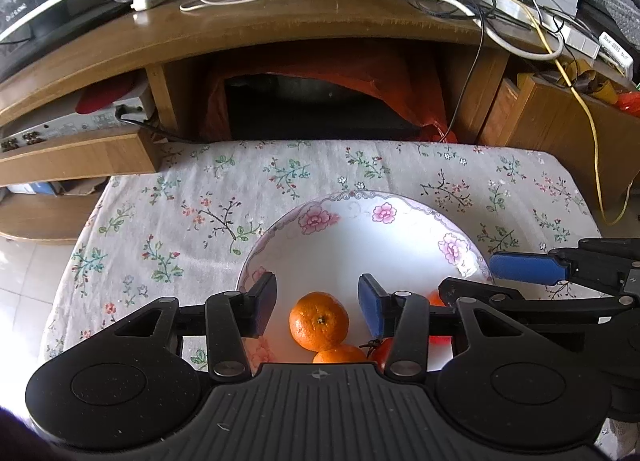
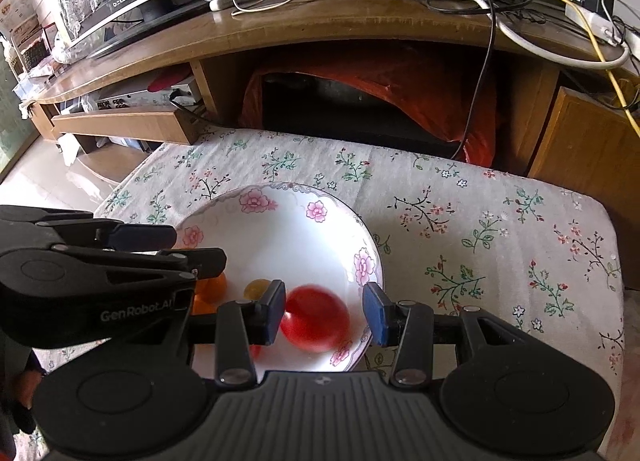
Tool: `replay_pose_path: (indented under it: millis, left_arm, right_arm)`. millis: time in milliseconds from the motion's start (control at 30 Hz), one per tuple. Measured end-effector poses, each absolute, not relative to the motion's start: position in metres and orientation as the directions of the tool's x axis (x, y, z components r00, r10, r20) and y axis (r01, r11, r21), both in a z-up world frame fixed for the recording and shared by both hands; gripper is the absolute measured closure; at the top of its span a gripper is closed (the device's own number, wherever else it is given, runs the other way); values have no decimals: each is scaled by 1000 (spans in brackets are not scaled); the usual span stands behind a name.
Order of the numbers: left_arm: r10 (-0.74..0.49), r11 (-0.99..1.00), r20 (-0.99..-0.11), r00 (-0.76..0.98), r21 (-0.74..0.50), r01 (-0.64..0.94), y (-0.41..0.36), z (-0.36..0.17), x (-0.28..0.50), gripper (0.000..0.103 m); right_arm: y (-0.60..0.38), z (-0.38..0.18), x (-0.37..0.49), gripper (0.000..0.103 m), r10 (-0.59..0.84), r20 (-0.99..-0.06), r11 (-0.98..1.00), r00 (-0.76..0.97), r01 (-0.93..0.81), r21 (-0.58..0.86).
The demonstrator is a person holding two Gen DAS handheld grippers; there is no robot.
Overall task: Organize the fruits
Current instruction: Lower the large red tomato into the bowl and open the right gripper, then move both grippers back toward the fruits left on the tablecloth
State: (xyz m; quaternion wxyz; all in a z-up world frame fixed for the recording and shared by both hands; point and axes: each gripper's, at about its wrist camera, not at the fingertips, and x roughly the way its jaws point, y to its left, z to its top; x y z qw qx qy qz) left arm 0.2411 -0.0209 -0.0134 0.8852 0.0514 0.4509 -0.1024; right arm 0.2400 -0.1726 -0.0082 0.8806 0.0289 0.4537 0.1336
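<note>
Fruits lie in the bowl point(image 1: 404, 217) on our floral cloth point(image 1: 192, 197): a tangerine point(image 1: 319, 321) between our left gripper's point(image 1: 318, 307) spread, untouching jaws. Our right gripper point(image 2: 325, 311) stands apart around a blurred tomato point(image 2: 316, 319), gripping nothing.

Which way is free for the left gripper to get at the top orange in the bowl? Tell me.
Probably straight down. The left gripper stands open over the orange, pads clear of it on both sides, nothing between. The right gripper sits off to the side over the bowl.
</note>
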Motion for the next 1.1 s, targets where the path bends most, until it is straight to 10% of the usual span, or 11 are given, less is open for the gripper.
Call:
replay_pose_path:
  millis: [1100]
  left_arm:
    - [-168, 971, -790, 589, -28, 239, -8, 3, 180, 44]
  right_arm:
    - [-171, 12, 189, 58, 263, -783, 961, 564, -224, 161]
